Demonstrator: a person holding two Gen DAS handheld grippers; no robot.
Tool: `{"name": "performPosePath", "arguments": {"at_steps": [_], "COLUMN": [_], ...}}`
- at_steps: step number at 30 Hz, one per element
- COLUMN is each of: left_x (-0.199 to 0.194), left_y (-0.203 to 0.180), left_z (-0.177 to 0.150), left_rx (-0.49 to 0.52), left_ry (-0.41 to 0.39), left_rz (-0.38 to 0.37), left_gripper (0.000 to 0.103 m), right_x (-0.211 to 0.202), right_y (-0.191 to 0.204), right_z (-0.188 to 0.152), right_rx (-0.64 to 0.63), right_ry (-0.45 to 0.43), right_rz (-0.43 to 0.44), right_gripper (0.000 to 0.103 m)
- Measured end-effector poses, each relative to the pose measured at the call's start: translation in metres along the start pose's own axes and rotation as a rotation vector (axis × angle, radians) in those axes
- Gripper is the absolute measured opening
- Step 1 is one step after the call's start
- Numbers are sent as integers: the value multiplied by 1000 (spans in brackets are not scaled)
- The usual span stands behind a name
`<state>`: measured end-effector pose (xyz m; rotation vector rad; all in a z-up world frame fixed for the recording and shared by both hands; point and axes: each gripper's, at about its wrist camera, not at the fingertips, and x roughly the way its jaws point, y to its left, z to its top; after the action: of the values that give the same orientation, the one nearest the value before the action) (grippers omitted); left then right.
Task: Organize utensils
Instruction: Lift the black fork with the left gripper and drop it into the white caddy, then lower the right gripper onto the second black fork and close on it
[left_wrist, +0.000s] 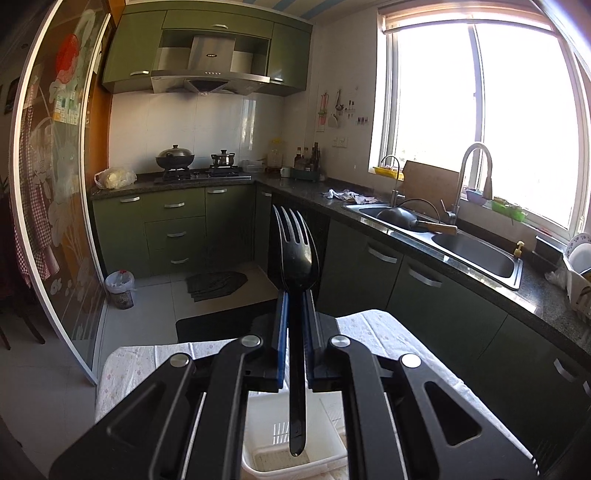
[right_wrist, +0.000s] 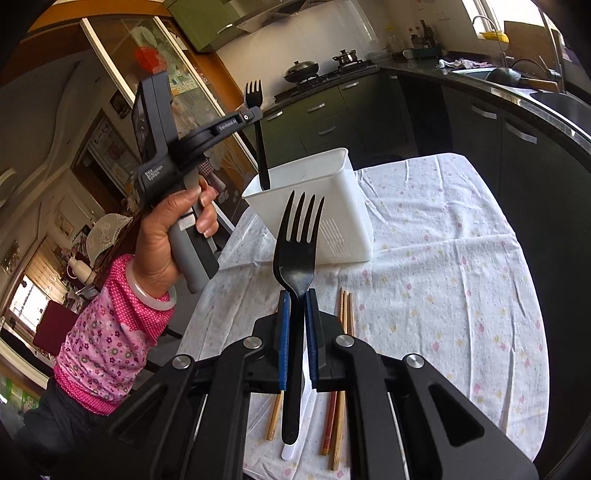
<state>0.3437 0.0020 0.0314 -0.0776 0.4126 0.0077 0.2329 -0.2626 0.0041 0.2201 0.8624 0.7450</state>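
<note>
My left gripper is shut on a black plastic fork, tines up, handle end hanging over the white utensil holder. From the right wrist view the left gripper holds that fork with its handle tip inside the white holder. My right gripper is shut on a second black fork, tines up, above the table. Several wooden chopsticks and a white utensil lie on the flowered tablecloth beneath it.
Green kitchen cabinets, a stove with pots and a steel sink with a wok line the counter beyond the table. A glass sliding door stands on the left. A bin sits on the floor.
</note>
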Motion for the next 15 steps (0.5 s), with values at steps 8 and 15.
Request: {"name": "performPosePath", "arguments": {"at_steps": [8,15], "left_x": [5,-35], "left_y": [9,20], "left_z": [-33,-36], "left_rx": [0,-13], "left_ry": [38,8], "left_rz": [-13,-20], "left_gripper": [36,41], "right_x": [-2,20], "right_y": [17,25], "right_z": [51,117], "right_rx": [-29,-46], "right_ry": [-159,-397], "right_rz": [-6,-62], "right_gripper": [9,9]}}
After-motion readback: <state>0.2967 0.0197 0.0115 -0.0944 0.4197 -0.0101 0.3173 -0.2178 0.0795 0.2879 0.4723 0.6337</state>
